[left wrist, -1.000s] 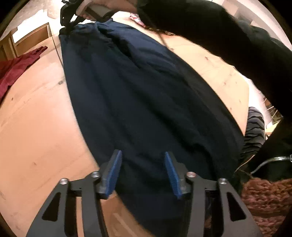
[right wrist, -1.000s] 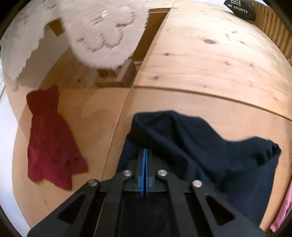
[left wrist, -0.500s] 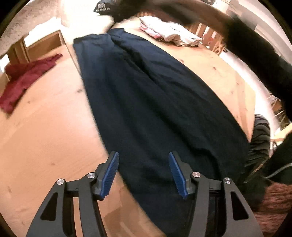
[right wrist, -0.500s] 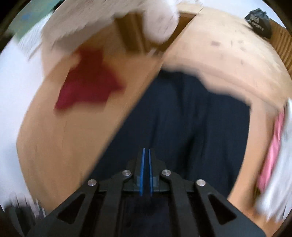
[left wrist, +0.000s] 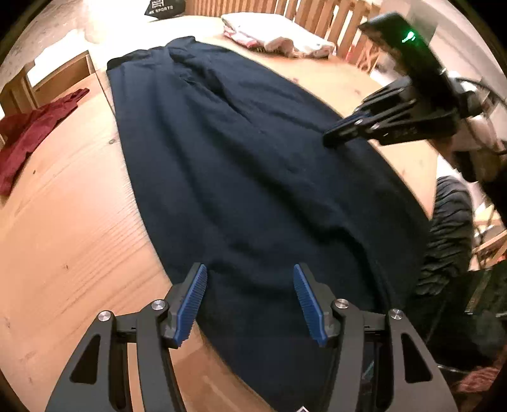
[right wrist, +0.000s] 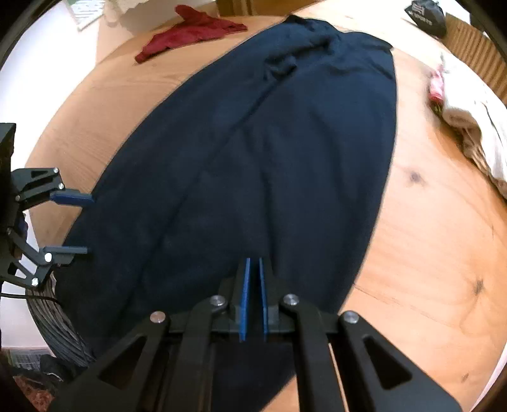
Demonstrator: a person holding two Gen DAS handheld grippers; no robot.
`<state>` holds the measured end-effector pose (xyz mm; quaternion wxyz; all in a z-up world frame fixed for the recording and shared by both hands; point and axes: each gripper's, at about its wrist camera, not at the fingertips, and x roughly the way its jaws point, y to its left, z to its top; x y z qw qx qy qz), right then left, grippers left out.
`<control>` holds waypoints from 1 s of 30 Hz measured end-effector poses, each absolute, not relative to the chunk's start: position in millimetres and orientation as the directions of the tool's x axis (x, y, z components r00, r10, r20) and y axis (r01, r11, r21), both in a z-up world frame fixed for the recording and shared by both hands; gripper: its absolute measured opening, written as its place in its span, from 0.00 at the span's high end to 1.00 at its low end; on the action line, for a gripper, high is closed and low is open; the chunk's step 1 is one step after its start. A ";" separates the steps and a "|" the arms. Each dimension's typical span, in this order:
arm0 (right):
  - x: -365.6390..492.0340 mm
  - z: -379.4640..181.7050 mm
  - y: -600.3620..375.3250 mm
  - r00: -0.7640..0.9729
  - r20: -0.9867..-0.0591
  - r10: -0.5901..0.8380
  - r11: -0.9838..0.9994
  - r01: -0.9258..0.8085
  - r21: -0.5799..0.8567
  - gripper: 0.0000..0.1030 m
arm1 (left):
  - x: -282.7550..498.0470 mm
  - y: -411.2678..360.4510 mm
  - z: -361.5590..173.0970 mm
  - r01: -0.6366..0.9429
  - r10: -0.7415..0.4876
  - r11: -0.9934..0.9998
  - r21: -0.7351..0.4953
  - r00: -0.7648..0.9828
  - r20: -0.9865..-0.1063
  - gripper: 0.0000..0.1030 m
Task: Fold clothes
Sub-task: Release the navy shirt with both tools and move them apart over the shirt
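The pale wooden worktop (left wrist: 57, 222) filled both views, and a long navy garment (left wrist: 253, 164) lay flat along it. The left tool (left wrist: 250, 304) hovered wide over its near end. The right tool (right wrist: 252, 298) was almost closed and empty. A red cloth (left wrist: 28, 136) lay at the left, folded white laundry (left wrist: 275, 38) before a slatted wooden rail (left wrist: 317, 16) at the top.

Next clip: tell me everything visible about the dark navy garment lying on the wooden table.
The navy garment is a long piece of soft, matte knit-looking fabric, spread lengthwise and mostly flat on the wooden table. Shallow lengthwise creases run along it, and its far end is bunched and rumpled. Its near end reaches the table edge. The left gripper stands open over the near end; the right gripper is nearly closed above it, holding nothing. No other clothing touches it.
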<state>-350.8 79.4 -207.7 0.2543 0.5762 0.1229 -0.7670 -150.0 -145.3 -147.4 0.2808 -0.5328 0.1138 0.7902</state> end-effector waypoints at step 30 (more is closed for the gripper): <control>-218.9 -225.3 4.4 -0.094 -0.915 -0.393 -0.736 0.629 0.251 0.62 | -87.0 -175.2 -135.5 -0.561 0.316 -0.823 -0.084 -0.331 -0.889 0.46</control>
